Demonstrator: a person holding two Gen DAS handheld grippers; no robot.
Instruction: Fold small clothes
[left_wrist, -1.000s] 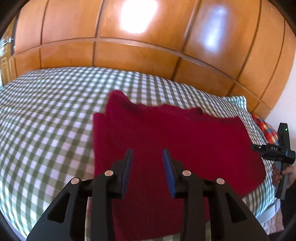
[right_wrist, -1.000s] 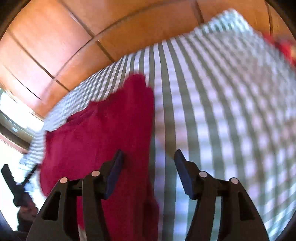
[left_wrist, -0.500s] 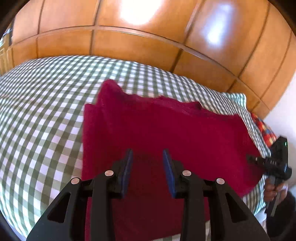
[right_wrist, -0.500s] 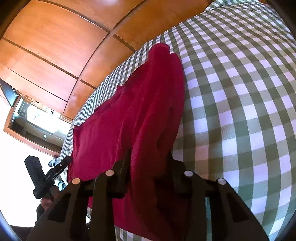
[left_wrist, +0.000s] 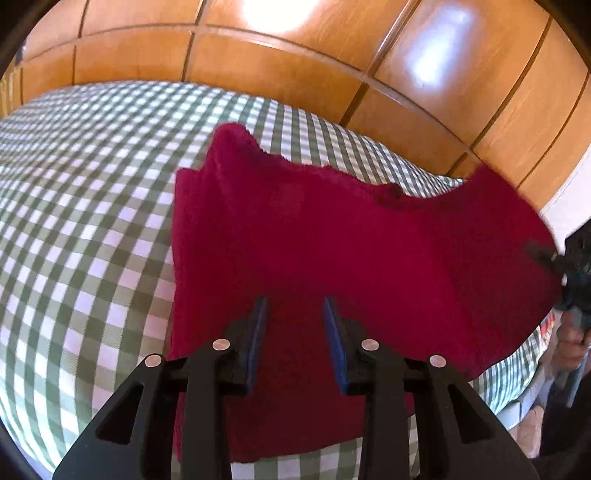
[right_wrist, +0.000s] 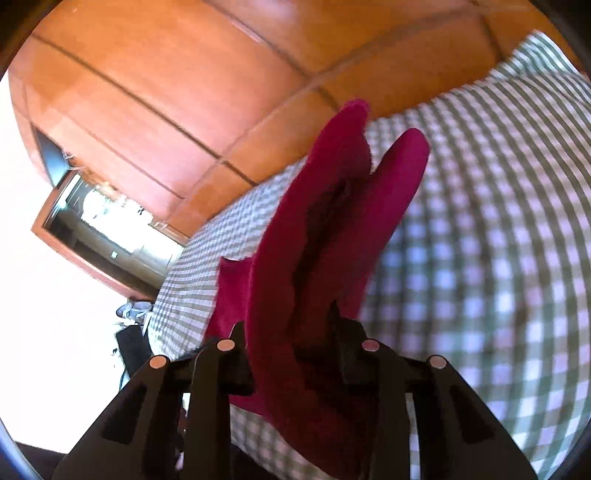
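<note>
A dark red knitted garment (left_wrist: 314, 236) lies on a green-and-white checked bed cover (left_wrist: 81, 206). My left gripper (left_wrist: 295, 314) is open and empty, hovering just over the garment's near part. My right gripper (right_wrist: 291, 332) is shut on the garment's right edge (right_wrist: 332, 221) and holds it lifted off the bed, bunched in folds between the fingers. In the left wrist view that raised edge (left_wrist: 509, 206) stands up at the right, with the right gripper (left_wrist: 569, 266) blurred beside it.
A glossy wooden panelled wall (left_wrist: 295, 55) runs behind the bed. A mirror or window in a wooden frame (right_wrist: 99, 229) shows at the left in the right wrist view. A red patterned cloth (left_wrist: 546, 325) peeks out at the bed's right edge.
My right gripper closed on the garment's right edge and lifted it off the bed. My left gripper stayed open and moved slightly lower over the garment.
</note>
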